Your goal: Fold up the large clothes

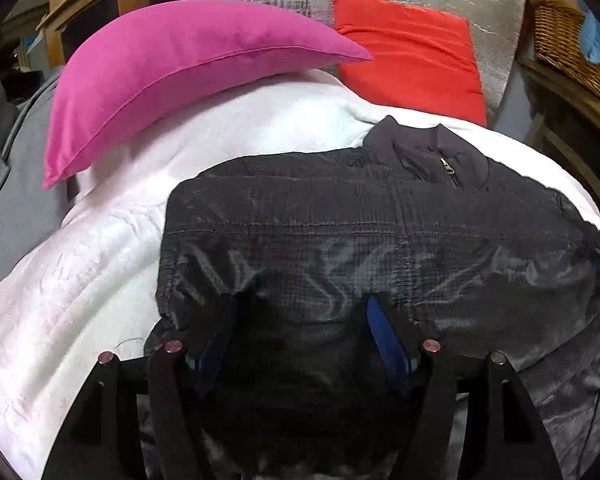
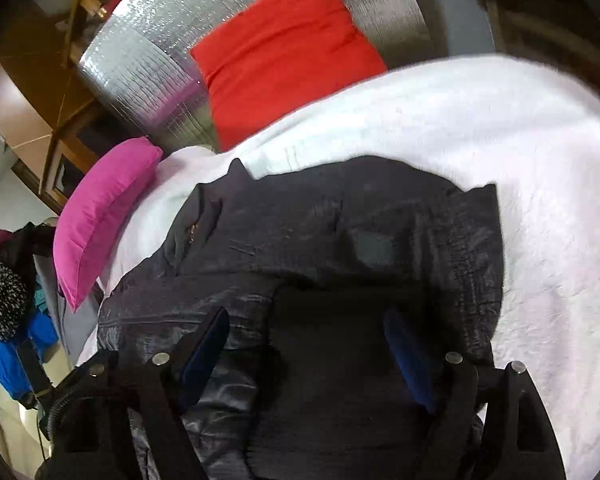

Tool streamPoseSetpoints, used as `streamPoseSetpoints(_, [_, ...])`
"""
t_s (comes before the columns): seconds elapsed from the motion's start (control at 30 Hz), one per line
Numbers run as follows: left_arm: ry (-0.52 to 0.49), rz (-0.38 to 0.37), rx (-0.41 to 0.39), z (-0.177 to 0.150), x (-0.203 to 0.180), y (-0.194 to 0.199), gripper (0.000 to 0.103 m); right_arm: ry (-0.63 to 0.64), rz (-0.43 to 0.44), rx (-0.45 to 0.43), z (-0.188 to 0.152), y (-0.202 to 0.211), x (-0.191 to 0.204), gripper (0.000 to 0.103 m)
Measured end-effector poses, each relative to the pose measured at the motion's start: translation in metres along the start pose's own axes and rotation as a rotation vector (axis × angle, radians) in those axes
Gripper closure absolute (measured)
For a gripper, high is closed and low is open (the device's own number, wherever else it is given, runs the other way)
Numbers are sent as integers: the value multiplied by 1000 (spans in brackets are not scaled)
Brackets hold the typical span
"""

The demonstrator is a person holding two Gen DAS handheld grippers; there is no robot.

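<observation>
I have both the left tongs [image 1: 300,320] and right tongs [image 2: 308,340] spread wide, gripping nothing, just above the black jacket [image 1: 360,232] lying flat beneath them on the bed [image 1: 80,280], ready for folding.

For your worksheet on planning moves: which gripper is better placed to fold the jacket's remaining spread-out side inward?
Probably the right gripper: the black jacket spreads past its open jaws onto the white blanket. The left gripper hangs over already gathered fabric.
</observation>
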State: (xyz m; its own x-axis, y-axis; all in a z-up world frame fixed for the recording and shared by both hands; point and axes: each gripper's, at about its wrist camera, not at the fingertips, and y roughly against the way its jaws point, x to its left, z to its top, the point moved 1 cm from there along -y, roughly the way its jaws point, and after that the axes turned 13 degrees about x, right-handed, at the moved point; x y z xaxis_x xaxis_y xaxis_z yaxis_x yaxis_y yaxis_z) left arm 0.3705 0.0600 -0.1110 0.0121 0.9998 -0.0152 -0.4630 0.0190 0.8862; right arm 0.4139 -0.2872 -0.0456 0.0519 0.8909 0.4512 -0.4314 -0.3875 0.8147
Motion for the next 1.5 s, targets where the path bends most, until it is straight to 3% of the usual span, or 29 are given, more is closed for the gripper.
streamPoseSetpoints(0.07, [4, -1, -8, -2, 1, 9, 34, 50, -22, -41, -8, 21, 15, 20])
streamPoseSetpoints(0.13, [-1, -9, -26, -5, -2, 17, 34, 96, 14, -65, -17, 32, 30, 20])
streamPoseSetpoints(0.23, [-14, -7, -28, -11, -9, 19, 34, 142, 26, -50, -33, 30, 47, 20])
streamPoseSetpoints(0.4, [-33, -4, -9, -10, -28, 7, 33, 213, -83, 53, -54, -11, 49, 20])
streamPoseSetpoints(0.47, [-47, 18, 17, -8, -32, -2, 31, 270, -145, 46, -59, -15, 56, 20])
streamPoseSetpoints(0.53, [-36, 20, 8, -6, -33, 2, 31, 270, -150, 54, -55, -12, 61, 20])
streamPoseSetpoints(0.63, [-12, -34, -42, -4, -37, 19, 31, 219, -71, -15, -44, 16, 51, 20])
streamPoseSetpoints(0.77, [-90, -87, -108, -2, -71, 31, 29, 50, -94, -107, -14, 43, -3, 18])
streamPoseSetpoints(0.93, [-198, -72, -3, -9, -113, -7, 28, -199, 0, -15, 19, 17, -84, 18])
streamPoseSetpoints(1.0, [-211, -34, -41, -17, -118, -11, 28, -201, 46, 21, 28, 4, -90, 19])
streamPoseSetpoints(1.07, [-211, -33, -43, -18, -120, -11, 28, -152, 57, 47, 33, -6, -83, 42])
streamPoseSetpoints(1.1, [-208, -45, -36, -18, -119, -12, 28, -136, 43, 66, 34, -8, -78, 81])
streamPoseSetpoints(1.17, [-202, -65, -33, -18, -115, -13, 28, -71, -31, 7, 35, 10, -61, 88])
streamPoseSetpoints(1.23, [-209, -60, -40, -19, -116, -14, 27, -9, -120, -24, 34, 13, -49, 88])
streamPoseSetpoints(1.3, [-214, -46, -46, -21, -118, -15, 27, -39, -168, 60, 37, -13, -61, 83])
streamPoseSetpoints(1.33, [-215, -43, -46, -21, -117, -16, 27, -40, -194, 39, 34, -13, -61, 72])
streamPoseSetpoints(1.37, [-214, -45, -43, -20, -117, -16, 27, -53, -193, 14, 33, -8, -60, 71])
streamPoseSetpoints(1.43, [-212, -51, -43, -21, -116, -16, 27, -86, -201, -19, 28, 6, -54, 42])
streamPoseSetpoints(1.5, [-209, -59, -49, -20, -115, -14, 27, -59, -259, -98, 19, 32, -36, 40])
